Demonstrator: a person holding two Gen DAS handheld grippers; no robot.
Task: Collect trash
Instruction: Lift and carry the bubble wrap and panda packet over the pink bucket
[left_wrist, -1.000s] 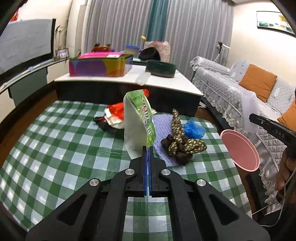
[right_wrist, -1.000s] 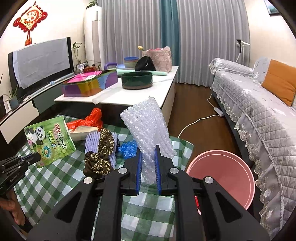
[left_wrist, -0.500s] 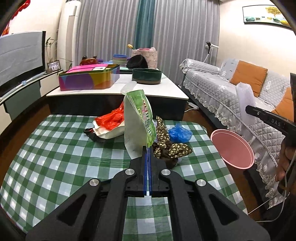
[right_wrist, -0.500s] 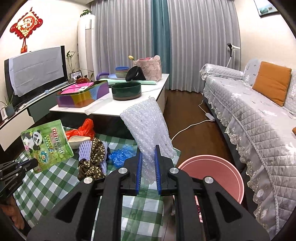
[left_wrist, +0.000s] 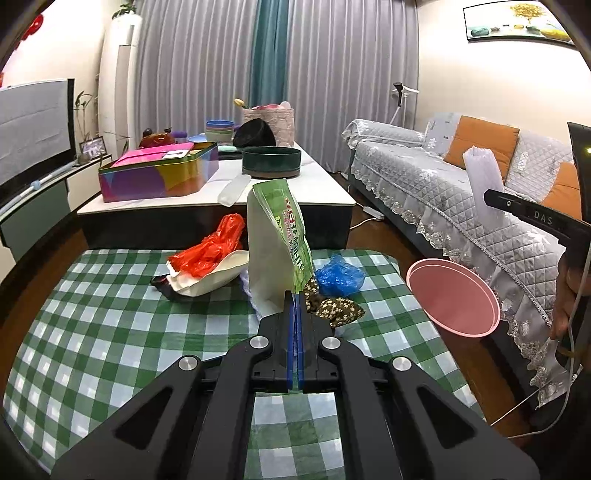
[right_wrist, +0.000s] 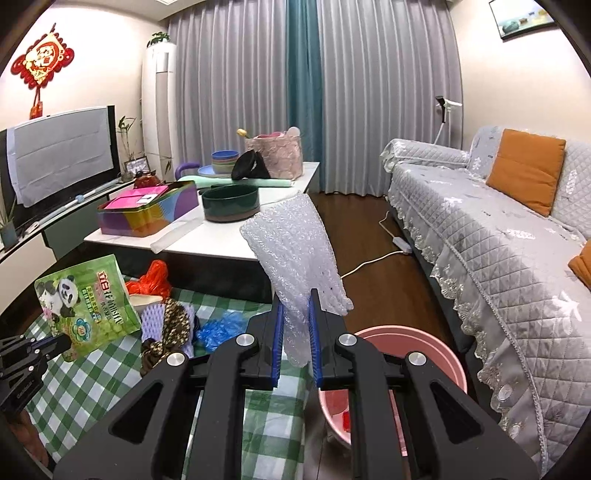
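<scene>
Heads up: your right hand-held gripper (right_wrist: 296, 325) is clenched on the clear bubble-wrap sheet (right_wrist: 295, 258) above the pink plastic bin (right_wrist: 436, 347), left hand-held gripper (left_wrist: 295, 314) pinching the green panda snack bag (left_wrist: 277, 251) by its edge over the green-checked tabletop (left_wrist: 110, 332). Floppy wrap could catch the rim and land outside; the bag might slip.

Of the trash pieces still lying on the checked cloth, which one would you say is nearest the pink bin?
The crumpled blue bag: it lies at the cloth's bin-side edge, closer to the pink bin than the red bag or the patterned fabric.

Glossy printed snack bag (left_wrist: 280, 243); clear bubble wrap (right_wrist: 295, 258); checked cloth tablecloth (left_wrist: 110, 325).
</scene>
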